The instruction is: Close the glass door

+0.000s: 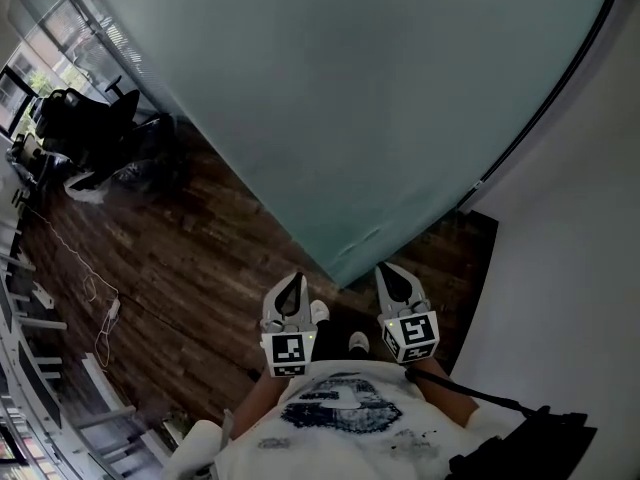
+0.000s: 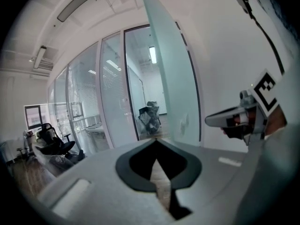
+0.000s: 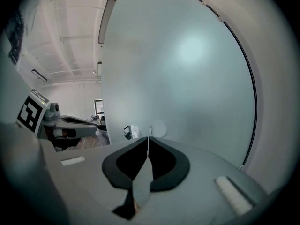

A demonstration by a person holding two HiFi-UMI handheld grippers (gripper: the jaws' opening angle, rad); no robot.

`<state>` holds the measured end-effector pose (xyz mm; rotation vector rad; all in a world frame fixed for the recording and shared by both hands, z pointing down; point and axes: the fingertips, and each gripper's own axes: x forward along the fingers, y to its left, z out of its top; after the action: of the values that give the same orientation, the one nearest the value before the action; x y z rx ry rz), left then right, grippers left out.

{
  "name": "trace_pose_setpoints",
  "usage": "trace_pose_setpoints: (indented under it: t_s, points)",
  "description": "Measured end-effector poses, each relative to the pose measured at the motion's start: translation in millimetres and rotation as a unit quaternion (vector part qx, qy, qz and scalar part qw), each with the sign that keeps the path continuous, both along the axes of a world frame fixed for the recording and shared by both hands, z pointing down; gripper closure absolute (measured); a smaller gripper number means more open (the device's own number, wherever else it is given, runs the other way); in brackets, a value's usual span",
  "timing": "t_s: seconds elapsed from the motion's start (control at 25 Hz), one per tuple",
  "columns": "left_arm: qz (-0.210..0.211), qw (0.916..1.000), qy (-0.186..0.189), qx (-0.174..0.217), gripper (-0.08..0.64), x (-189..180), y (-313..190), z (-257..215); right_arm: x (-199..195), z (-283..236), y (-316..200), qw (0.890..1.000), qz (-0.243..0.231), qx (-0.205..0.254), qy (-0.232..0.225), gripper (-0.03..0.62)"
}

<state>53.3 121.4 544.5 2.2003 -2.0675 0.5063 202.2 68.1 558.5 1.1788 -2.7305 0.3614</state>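
Note:
The frosted glass door [image 1: 330,98] fills the upper part of the head view, and its lower corner comes down to just ahead of both grippers. My left gripper [image 1: 296,280] is shut and empty, pointing at the floor left of that corner. My right gripper [image 1: 386,269] is shut too, its tip close to the pane's bottom edge. The right gripper view shows the door [image 3: 187,78] filling the picture beyond the closed gripper [image 3: 148,138], with two round fittings [image 3: 159,128] in the glass just past it. From the left gripper [image 2: 155,140] I see the door's edge [image 2: 161,78] straight ahead.
Dark wood floor [image 1: 190,258] runs left, with a white cable [image 1: 103,313] lying on it. Black office chairs [image 1: 85,128] stand at the far left. A white wall [image 1: 570,228] and a black frame strip [image 1: 545,103] bound the right side. Glass partitions [image 2: 89,107] line the corridor.

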Motion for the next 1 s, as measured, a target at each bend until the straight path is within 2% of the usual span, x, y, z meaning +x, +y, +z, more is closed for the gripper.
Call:
trace_pose_setpoints:
  t_s: [0.24, 0.64, 1.0]
  points:
    - [0.005, 1.0000, 0.003, 0.004, 0.558, -15, -22, -2, -7, 2, -13, 1.000, 0.008, -0.005, 0.006, 0.581]
    - [0.017, 0.9998, 0.003, -0.003, 0.558, -27, -42, 1, -33, 13, -31, 1.000, -0.013, -0.019, 0.010, 0.440]
    - [0.022, 0.9997, -0.008, 0.003, 0.558, -44, -60, -11, -62, 12, -47, 0.999, -0.028, -0.018, 0.020, 0.422]
